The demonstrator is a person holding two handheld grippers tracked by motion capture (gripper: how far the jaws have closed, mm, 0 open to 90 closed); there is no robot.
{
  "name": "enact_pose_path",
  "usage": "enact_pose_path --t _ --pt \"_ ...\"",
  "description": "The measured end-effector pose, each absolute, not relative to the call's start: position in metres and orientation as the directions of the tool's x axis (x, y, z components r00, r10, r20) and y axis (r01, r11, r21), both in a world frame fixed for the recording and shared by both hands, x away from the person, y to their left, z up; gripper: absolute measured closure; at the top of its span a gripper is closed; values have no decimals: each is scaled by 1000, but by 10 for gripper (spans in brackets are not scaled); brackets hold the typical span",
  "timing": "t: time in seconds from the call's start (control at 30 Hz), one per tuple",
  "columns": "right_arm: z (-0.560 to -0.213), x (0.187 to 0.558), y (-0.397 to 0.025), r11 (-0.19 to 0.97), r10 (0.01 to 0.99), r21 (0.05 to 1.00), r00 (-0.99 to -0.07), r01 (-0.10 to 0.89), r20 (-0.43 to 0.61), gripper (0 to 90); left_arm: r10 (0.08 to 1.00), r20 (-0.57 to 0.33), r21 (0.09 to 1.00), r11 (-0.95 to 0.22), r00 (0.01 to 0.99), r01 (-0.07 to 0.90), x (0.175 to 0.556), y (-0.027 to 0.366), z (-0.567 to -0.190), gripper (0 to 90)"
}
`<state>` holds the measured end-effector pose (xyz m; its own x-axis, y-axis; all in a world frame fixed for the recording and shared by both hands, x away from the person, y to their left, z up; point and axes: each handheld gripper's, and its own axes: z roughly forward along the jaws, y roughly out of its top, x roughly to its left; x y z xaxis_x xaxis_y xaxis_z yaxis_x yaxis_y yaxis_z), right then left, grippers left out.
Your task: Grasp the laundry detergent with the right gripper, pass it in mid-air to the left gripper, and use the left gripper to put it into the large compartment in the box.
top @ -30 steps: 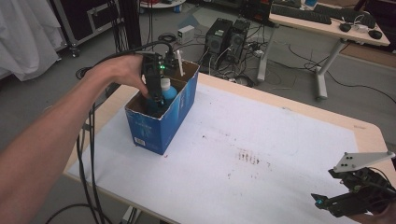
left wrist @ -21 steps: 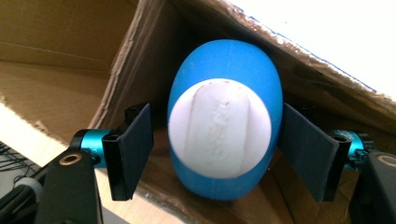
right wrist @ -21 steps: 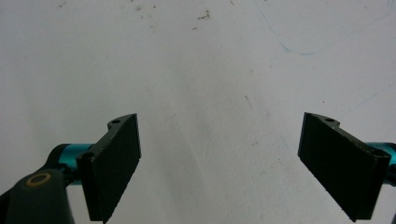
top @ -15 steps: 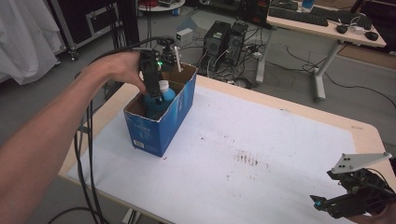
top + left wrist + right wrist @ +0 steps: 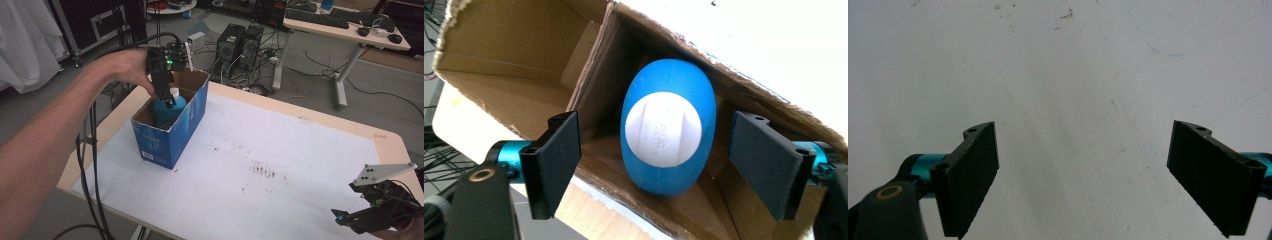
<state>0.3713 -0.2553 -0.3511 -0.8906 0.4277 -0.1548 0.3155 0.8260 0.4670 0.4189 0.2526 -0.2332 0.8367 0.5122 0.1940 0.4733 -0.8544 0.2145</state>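
The left gripper [image 5: 165, 97] is held by the person's left hand [image 5: 125, 67] over the open top of a blue cardboard box [image 5: 172, 132], and it points down into it. In the left gripper view its two black jaws stand wide apart, and a blue bottle [image 5: 667, 127] with a white cap [image 5: 664, 129] is seen between them but deeper, further along the jaws' direction, touching neither pad. The bottle stands upright inside the box, near one brown inner wall, and its cap faces straight toward the jaws. From above, the cap [image 5: 174, 91] is just beside the tips of the gripper. The box stands on the white sheet that covers the table [image 5: 280, 165], at the person's left side. The right gripper [image 5: 372, 215] hovers low over the near right corner of the table, well apart from the box. Its jaws are also wide apart, and between and ahead of them is the white sheet with some small dark stains [image 5: 1066, 15].
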Motion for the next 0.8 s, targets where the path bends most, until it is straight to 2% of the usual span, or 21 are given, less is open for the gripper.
enact_pose_path --t 0.4,0.8 --pt "-351 371 -255 824 432 468 -888 319 -155 127 473 220 229 -875 853 426 413 232 -207 176" --pt "-351 369 -255 828 429 463 -889 317 -158 127 364 224 234 -920 904 313 409 180 -196 176"
